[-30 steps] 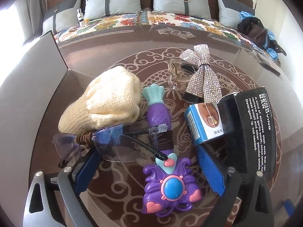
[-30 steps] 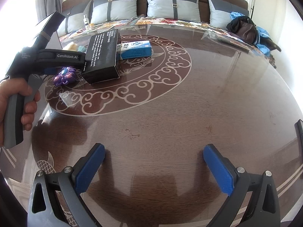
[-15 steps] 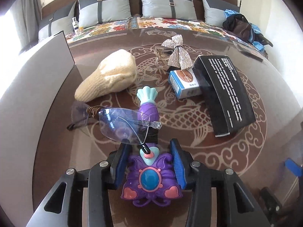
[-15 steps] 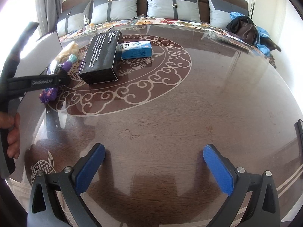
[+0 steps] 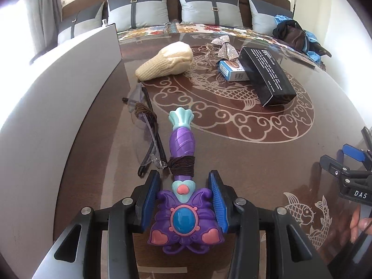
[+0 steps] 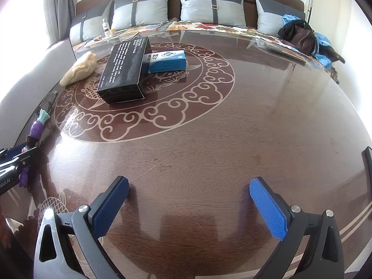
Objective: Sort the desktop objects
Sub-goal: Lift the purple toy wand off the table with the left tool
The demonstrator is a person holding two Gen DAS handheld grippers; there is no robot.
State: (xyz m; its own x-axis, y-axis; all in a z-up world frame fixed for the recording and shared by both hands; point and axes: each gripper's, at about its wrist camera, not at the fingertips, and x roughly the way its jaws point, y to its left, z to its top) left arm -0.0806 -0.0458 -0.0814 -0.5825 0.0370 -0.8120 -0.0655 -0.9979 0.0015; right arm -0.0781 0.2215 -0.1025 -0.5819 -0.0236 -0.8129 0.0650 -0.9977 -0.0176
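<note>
The left gripper [image 5: 183, 202], wide apart a second ago, has just been closing and now clamps the purple toy wand's [image 5: 182, 209] winged head, pulled clear of the safety glasses [image 5: 148, 139] beside it on the table [image 5: 255, 158]. The right gripper [image 6: 188, 207] gapes empty. Only the left view shows the rhinestone bow [image 5: 226, 50]; only the right shows the small bottle [image 6: 106, 26] on the bed.

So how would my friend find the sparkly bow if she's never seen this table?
Start at the round swirl pattern on the brown table and look to its far side, near the bed. The sparkly bow lies there, between the cream knitted hat and the black box, just behind the small blue box. Nothing else glitters silver.
</note>
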